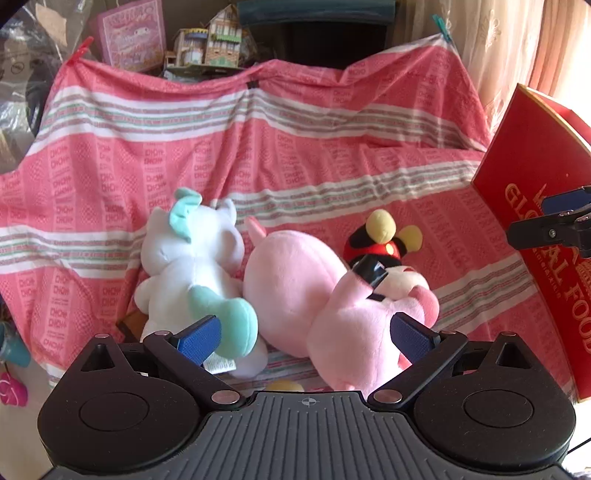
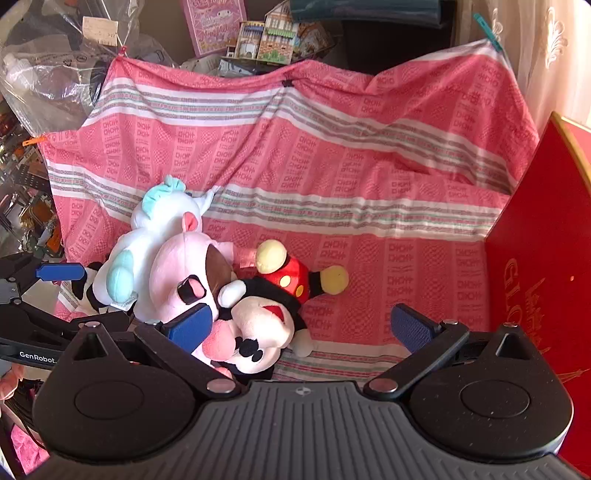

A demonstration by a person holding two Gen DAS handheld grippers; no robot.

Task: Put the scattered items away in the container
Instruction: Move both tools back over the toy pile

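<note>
Three plush toys lie bunched together on the pink striped cloth (image 1: pixel 332 155). A white plush with teal ears (image 1: pixel 192 266) lies at the left, a pink plush (image 1: pixel 291 284) in the middle, and a mouse plush in red shorts with yellow shoes (image 1: pixel 384 240) at the right. My left gripper (image 1: pixel 306 336) is open just above the pink plush, touching nothing. My right gripper (image 2: pixel 301 328) is open too, and its left pad (image 2: pixel 192 326) is beside the mouse plush's head (image 2: pixel 258 325). The red box (image 2: pixel 539 266) stands at the right edge.
A black-and-white plush (image 2: pixel 88 291) peeks out behind the white one (image 2: pixel 155 229). A pink box (image 1: pixel 133 33) and paper model houses (image 1: pixel 210 44) stand behind the cloth. Plastic bags (image 2: pixel 48 74) are piled at the left, and a curtain (image 1: pixel 517 40) hangs at the right.
</note>
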